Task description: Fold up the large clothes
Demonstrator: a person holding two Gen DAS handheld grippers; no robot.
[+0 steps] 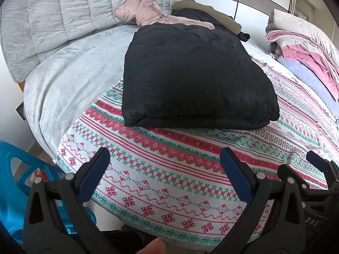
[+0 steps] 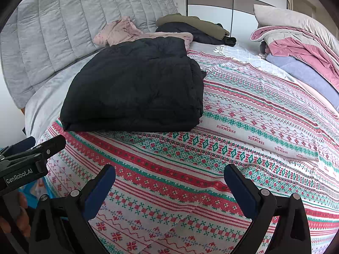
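A black jacket (image 1: 197,74), folded into a thick padded rectangle, lies on the patterned cover (image 1: 169,169) of a bed. In the left wrist view it sits at 12 o'clock, above the left gripper (image 1: 165,165); in the right wrist view it lies toward 11 o'clock (image 2: 135,84), with its layered fold edge facing the camera.

The left gripper's jaws stand wide apart with nothing between them, over the cover and well short of the jacket. The right gripper (image 2: 169,182) is likewise spread wide and empty, above the cover. The two grippers are side by side: the right one shows at 4 o'clock in the left view (image 1: 317,165), and the left one at 9 o'clock in the right view (image 2: 38,150).

Behind the jacket, at 12 o'clock, a pink garment (image 1: 148,12) lies against the grey headboard (image 1: 63,10), touching the jacket's far edge. An olive and dark garment (image 1: 211,14) lies just to its right. At 2 o'clock a pile of bedding (image 1: 303,48) in pink, grey and lilac rests on the bed. A blue plastic stool (image 1: 12,190) stands at 8 o'clock, beside the bed.
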